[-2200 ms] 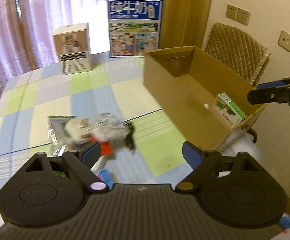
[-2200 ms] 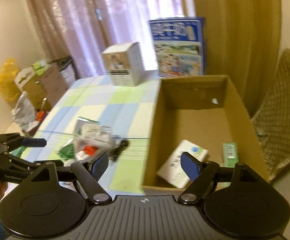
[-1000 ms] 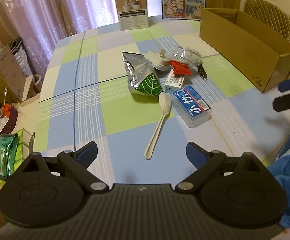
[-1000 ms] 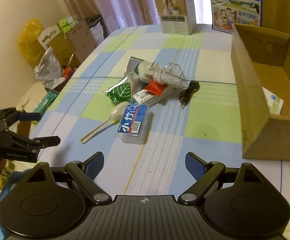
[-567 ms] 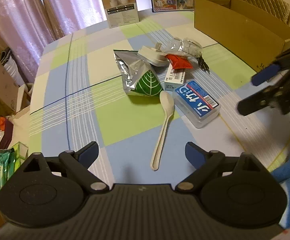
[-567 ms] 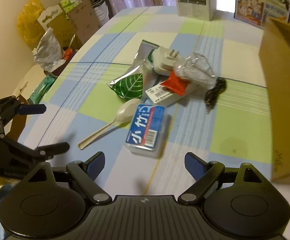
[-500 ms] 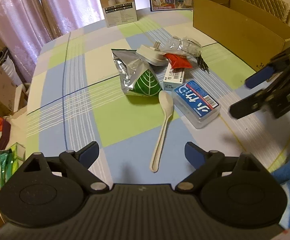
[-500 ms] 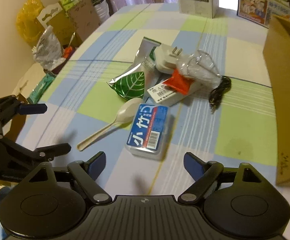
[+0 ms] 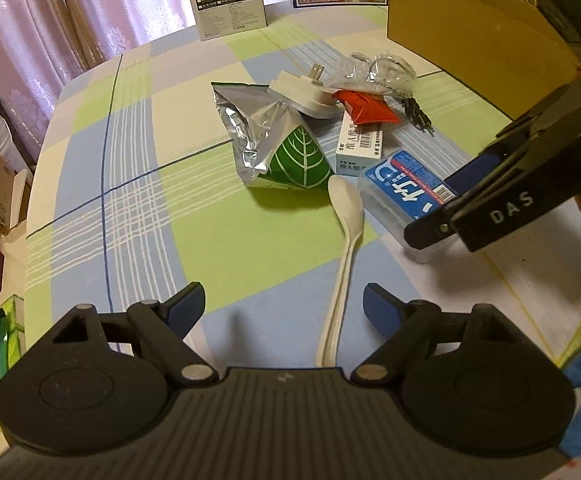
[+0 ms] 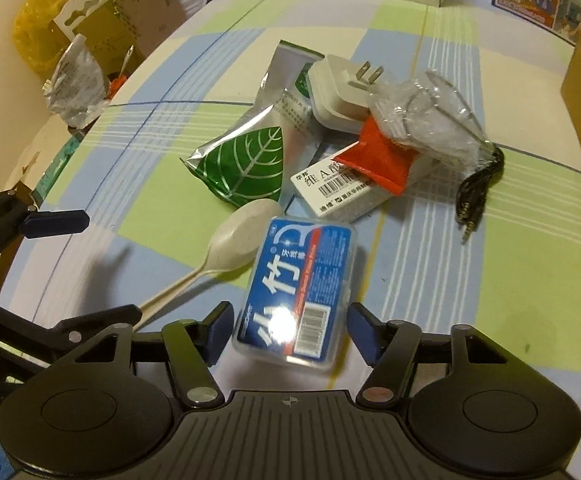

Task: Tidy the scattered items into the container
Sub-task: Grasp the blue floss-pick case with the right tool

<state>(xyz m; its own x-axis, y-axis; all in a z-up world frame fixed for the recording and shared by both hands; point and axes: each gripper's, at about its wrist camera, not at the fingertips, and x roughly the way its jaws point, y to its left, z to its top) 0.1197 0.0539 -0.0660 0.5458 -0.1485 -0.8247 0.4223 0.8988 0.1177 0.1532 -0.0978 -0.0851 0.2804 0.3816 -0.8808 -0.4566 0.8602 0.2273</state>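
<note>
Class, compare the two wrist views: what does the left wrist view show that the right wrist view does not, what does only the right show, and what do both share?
Only the left wrist view shows the purple curtains and the spoon's handle end between the left gripper, whose fingers are closing.

Only the right wrist view shows the yellow bag and the blue-labelled box between the right gripper, closing without touching it.

Both show the spoon, green leaf packet, white plug and cardboard box.

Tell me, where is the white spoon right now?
The white spoon lies on the checked tablecloth, its bowl between the green leaf packet and the blue-labelled clear box.
</note>
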